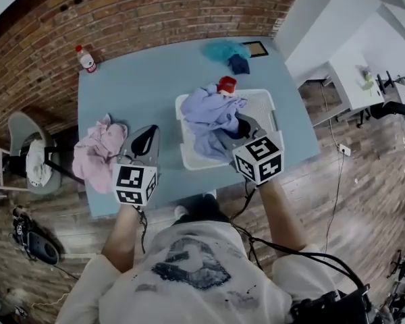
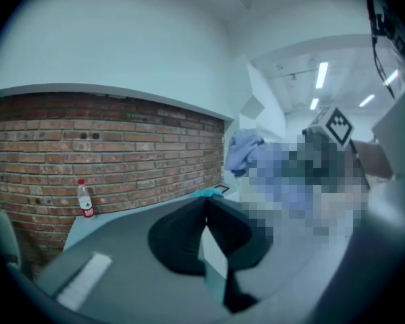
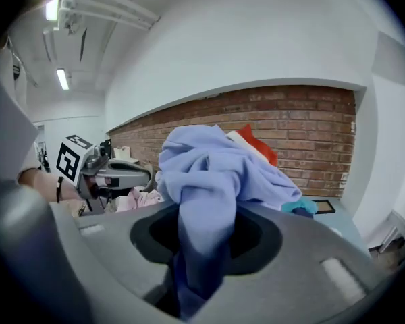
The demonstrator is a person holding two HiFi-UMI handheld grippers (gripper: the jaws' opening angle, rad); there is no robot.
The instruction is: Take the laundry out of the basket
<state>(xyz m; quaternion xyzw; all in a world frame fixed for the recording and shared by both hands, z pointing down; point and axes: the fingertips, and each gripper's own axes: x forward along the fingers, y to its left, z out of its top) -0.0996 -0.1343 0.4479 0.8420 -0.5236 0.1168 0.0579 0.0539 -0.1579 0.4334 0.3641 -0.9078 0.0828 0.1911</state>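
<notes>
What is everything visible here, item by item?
Blue table: one, blue, by brick wall.
White plastic laundry basket: one, white, on table's right half.
Lavender fabric garment: one, lavender, over basket, gripped.
Red cloth item: one, red, basket's far edge.
Pink crumpled garment: one, pink, table's left edge.
Teal cloth: one, teal, table's far side.
Dark blue cloth: one, navy, beside the teal one.
Plastic bottle with red cap: one, clear, table's far left corner.
Left gripper: one, grey, shut, empty.
Right gripper: one, grey, shut on the lavender garment.
</notes>
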